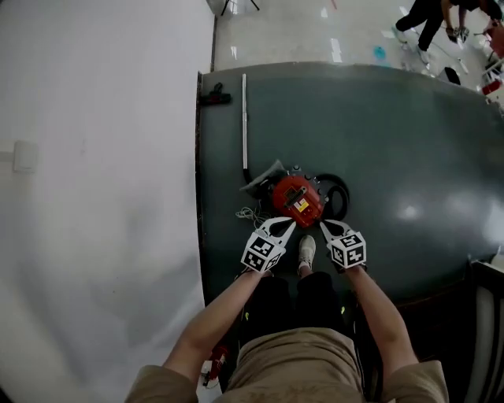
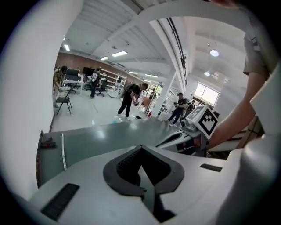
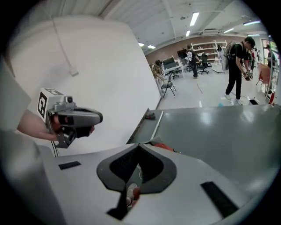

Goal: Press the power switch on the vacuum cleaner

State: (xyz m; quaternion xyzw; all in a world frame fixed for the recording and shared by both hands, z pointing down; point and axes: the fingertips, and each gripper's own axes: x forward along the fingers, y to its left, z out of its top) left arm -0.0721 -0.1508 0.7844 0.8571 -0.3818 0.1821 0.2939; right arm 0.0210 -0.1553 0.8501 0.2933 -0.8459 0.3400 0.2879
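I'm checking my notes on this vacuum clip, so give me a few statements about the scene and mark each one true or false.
1. The vacuum cleaner is red. True.
2. The left tongs grip the vacuum's hose. False: they are shut with nothing between them.
3. A metal tube lies on the dark mat. True.
4. The right tongs stand wide open. False: they are shut and hold nothing.
5. Nobody else is in the room. False: another person stands on the pale floor beyond the mat.
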